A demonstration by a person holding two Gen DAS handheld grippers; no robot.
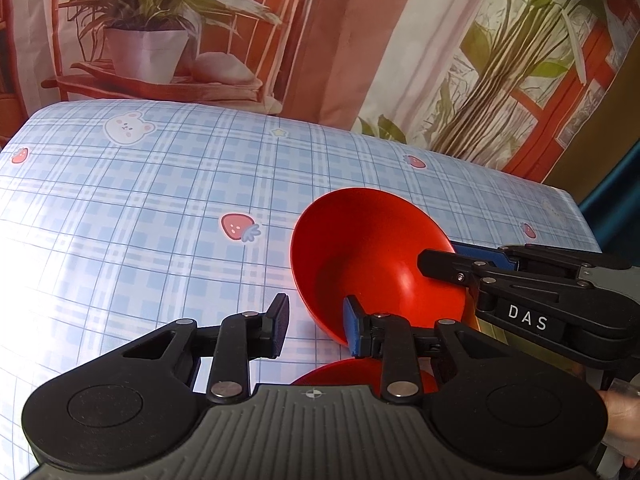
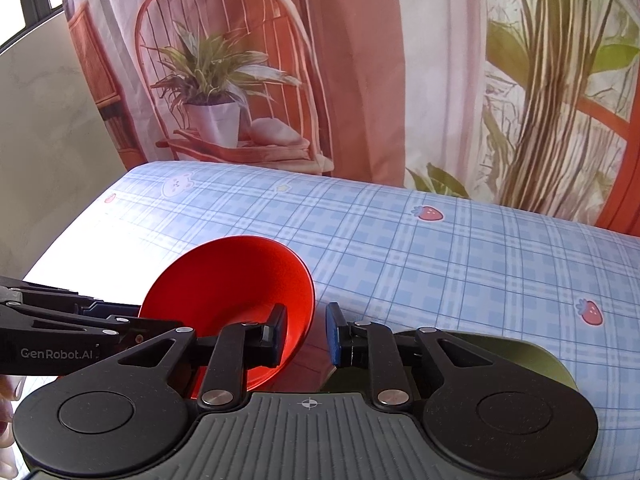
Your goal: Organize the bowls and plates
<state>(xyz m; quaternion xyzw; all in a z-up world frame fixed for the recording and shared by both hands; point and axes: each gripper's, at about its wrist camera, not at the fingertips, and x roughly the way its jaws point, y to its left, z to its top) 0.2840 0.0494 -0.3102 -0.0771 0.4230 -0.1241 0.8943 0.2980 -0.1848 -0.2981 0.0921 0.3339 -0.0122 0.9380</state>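
Note:
A red bowl [image 1: 368, 256] is tilted above the table, and it shows in the right wrist view [image 2: 232, 280] too. My left gripper [image 1: 316, 326] has its jaws apart around the bowl's near rim, one pad [image 1: 354, 326] inside the bowl. My right gripper [image 2: 306, 334] also has its jaws apart astride the bowl's rim, with its left pad [image 2: 278, 332] inside; it reaches in from the right in the left wrist view [image 1: 440, 260]. A second red dish [image 1: 360, 372] lies under my left gripper. A green dish [image 2: 532, 356] lies under my right gripper.
The table [image 1: 140, 220] wears a blue checked cloth with strawberries and a bear. A printed backdrop of a plant on a chair [image 2: 224, 92] hangs behind. The table's right edge [image 1: 584, 224] is near the bowl.

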